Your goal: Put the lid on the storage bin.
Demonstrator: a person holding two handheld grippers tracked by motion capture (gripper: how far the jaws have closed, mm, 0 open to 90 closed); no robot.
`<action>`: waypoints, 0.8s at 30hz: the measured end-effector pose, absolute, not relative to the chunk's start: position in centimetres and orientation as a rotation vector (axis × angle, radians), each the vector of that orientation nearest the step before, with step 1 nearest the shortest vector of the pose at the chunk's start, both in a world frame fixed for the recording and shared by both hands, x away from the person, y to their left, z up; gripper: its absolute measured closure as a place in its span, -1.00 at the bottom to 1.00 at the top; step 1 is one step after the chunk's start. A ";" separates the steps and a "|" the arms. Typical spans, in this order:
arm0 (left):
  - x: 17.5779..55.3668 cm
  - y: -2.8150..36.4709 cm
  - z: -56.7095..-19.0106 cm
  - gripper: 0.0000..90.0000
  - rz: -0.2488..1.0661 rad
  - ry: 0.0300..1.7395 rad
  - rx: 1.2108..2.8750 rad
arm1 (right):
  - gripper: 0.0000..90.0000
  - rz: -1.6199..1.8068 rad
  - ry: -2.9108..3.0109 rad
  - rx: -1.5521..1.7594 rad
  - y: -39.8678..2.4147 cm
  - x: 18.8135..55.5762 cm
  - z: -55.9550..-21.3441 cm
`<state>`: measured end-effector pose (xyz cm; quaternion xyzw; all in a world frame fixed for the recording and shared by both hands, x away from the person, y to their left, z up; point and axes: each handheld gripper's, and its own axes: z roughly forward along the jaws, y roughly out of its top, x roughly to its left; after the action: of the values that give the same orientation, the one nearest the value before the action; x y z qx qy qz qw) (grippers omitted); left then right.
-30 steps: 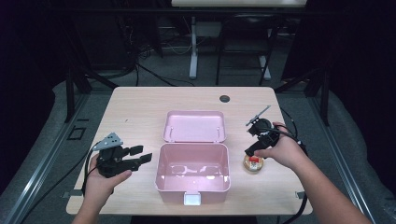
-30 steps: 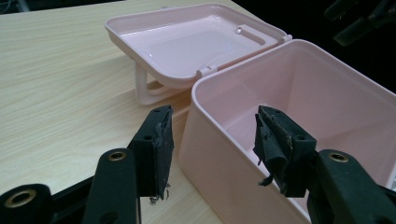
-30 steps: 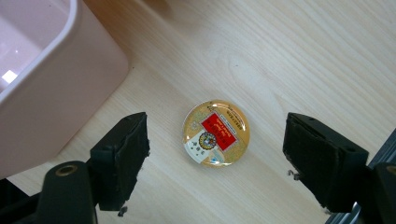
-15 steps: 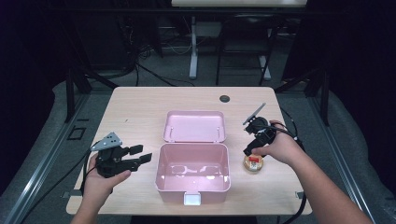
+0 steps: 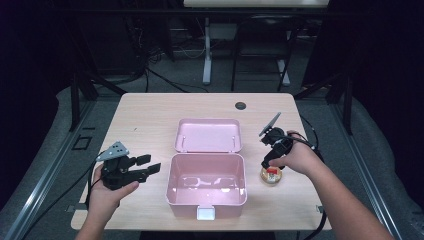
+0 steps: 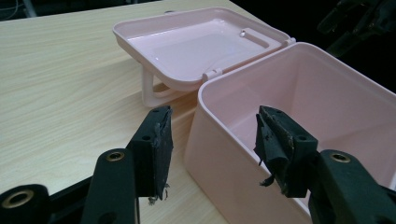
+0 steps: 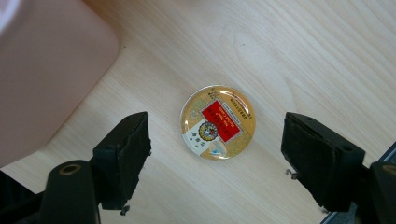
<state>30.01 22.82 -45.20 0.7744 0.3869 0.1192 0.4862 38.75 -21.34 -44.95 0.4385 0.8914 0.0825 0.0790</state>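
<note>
While the right gripper [image 7: 215, 154] hovers, its released fingers [image 7: 123, 156] astride the round tin [image 7: 218, 122], apart.

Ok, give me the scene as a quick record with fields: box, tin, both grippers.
box: pink box at the table's middle, open and empty, lid folded back flat behind it
tin: small round gold tin with a red label, flat on the table, right of the box, apart from it
right gripper: right gripper points down over the tin, jaws open either side, not touching it
left gripper: left gripper left of the box, jaws open, holding nothing
</note>
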 end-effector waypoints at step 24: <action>30.3 23.2 -45.5 -0.03 0.319 0.991 1.922 | -0.64 0.190 2.657 1.438 -22.4 40.0 -49.0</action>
<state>30.30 23.16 -45.48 0.7809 0.4026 0.1294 0.4597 40.01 -22.39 -49.03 0.4742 0.8763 0.0627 0.0574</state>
